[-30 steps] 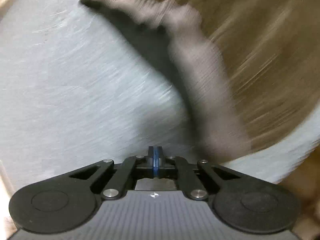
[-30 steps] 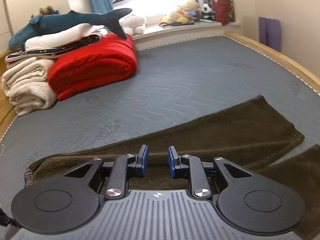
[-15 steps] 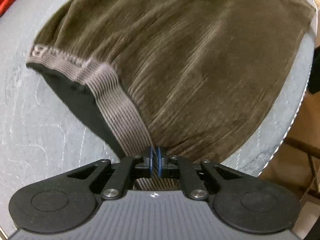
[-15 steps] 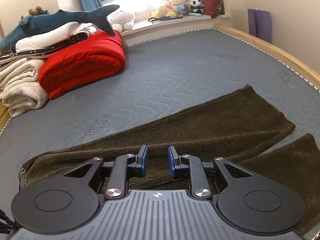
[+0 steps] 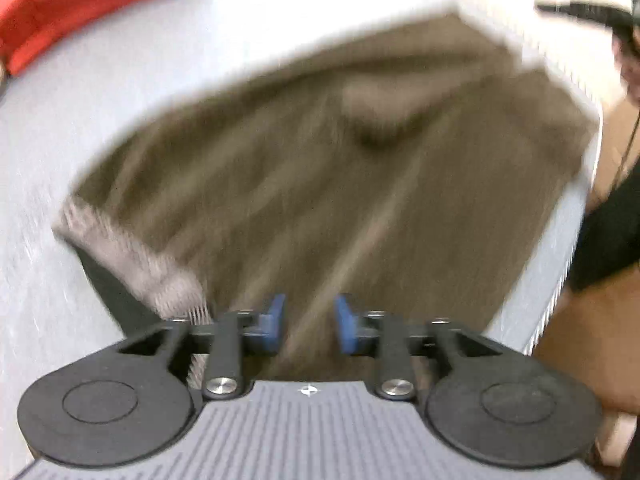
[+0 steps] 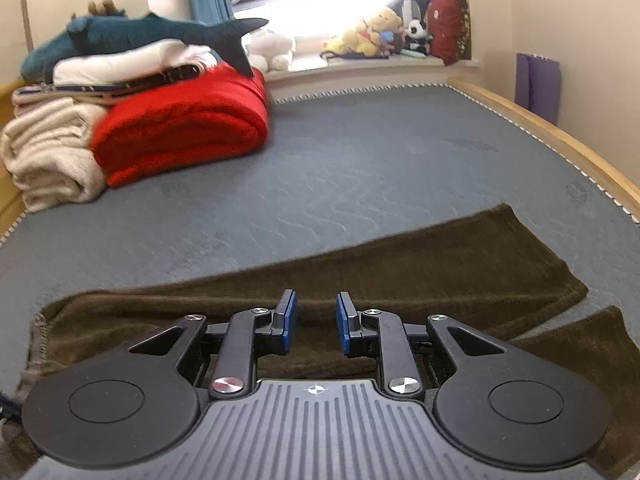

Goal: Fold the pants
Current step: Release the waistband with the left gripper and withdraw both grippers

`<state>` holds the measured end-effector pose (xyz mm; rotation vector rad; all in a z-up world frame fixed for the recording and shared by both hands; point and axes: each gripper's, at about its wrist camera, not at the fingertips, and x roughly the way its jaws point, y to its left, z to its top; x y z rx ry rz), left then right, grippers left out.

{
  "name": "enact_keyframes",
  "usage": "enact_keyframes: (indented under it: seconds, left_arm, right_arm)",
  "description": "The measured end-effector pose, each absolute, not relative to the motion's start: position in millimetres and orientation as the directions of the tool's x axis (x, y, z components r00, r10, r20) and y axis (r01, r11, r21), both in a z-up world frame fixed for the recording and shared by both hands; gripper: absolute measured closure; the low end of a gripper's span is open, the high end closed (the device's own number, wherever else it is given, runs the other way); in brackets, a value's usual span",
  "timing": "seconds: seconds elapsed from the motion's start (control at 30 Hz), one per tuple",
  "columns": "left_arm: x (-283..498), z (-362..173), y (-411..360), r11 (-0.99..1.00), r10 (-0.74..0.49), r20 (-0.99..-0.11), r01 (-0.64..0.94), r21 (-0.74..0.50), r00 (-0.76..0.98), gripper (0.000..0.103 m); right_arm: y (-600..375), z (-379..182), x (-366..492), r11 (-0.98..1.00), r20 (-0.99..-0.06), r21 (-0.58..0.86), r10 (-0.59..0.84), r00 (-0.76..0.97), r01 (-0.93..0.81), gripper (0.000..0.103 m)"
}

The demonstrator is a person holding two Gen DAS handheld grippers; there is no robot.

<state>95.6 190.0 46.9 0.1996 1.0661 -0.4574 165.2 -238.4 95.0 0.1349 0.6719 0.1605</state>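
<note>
One pair of dark brown corduroy pants [image 6: 400, 276] lay flat on the grey bed [image 6: 360, 168]. Left tongs [image 5: 308, 326] were opening above the fabric, gripping nothing. Right tongs [image 6: 316, 322] stood slightly apart over the pants, empty.

No readable text, brand or no. in either view; grey ribbed elastic waistband [image 5: 132, 258] of the brown corduroy pants [image 5: 340, 184] too blurred.

Left tool [image 5: 308, 330] now opening, waistband [image 5: 132, 258] released
</note>
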Motion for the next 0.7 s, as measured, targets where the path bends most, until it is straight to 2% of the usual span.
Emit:
enact_keyframes:
  seconds: [0.03,0.2,0.23,0.3,0.37,0.43,0.5,0.53,0.57,0.6,0.63,0.7]
  left_arm:
    - [94,55,188,0.893,-0.274,-0.852,0.448,-0.053,0.447,0.051]
    - [89,88,155,0.918,-0.252,-0.746,0.396,0.016,0.616,0.043]
    - [91,86,155,0.924,-0.245,-0.731,0.382,0.022,0.637,0.041]
    - [96,92,157,0.938,-0.225,-0.709,0.345,0.027,0.668,0.039]
    - [102,93,158,0.953,-0.195,-0.704,0.301,0.029,0.683,0.038]
    - [106,97,159,0.962,-0.167,-0.709,0.27,0.034,0.685,0.037]
    - [111,99,163,0.969,-0.134,-0.717,0.242,0.05,0.684,0.038]
    - [113,103,167,0.971,-0.133,-0.72,0.236,0.044,0.681,0.038]
    - [115,107,171,0.973,-0.134,-0.724,0.227,0.032,0.677,0.041]
    - [118,108,175,0.976,-0.135,-0.726,0.218,0.02,0.674,0.056]
    - [121,109,181,0.978,-0.139,-0.726,0.211,0.008,0.673,0.081]
    - [125,114,193,0.985,-0.111,-0.727,0.17,0.008,0.677,0.094]
  right_arm:
    - [-239,101,164,0.978,-0.599,0.176,0.196,0.777,-0.11,0.08]
    - [-241,144,158,0.975,-0.519,0.15,0.22,0.826,-0.165,0.079]
    - [-240,150,156,0.974,-0.499,0.137,0.224,0.837,-0.179,0.077]
    - [-241,156,153,0.975,-0.465,0.112,0.222,0.857,-0.191,0.063]
    - [-241,148,152,0.977,-0.446,0.088,0.215,0.869,-0.196,0.059]
    - [-244,128,154,0.981,-0.473,0.081,0.191,0.86,-0.174,0.059]
    - [-243,113,164,0.987,-0.551,0.071,0.159,0.819,-0.144,0.059]
    - [-242,114,166,0.988,-0.548,0.071,0.155,0.822,-0.139,0.059]
    - [-243,117,166,0.987,-0.525,0.077,0.158,0.836,-0.138,0.059]
    - [-243,119,166,0.987,-0.51,0.081,0.162,0.845,-0.141,0.059]
    - [-243,119,166,0.987,-0.506,0.08,0.162,0.847,-0.141,0.059]
    - [-245,116,170,0.99,-0.523,0.066,0.141,0.841,-0.125,0.059]
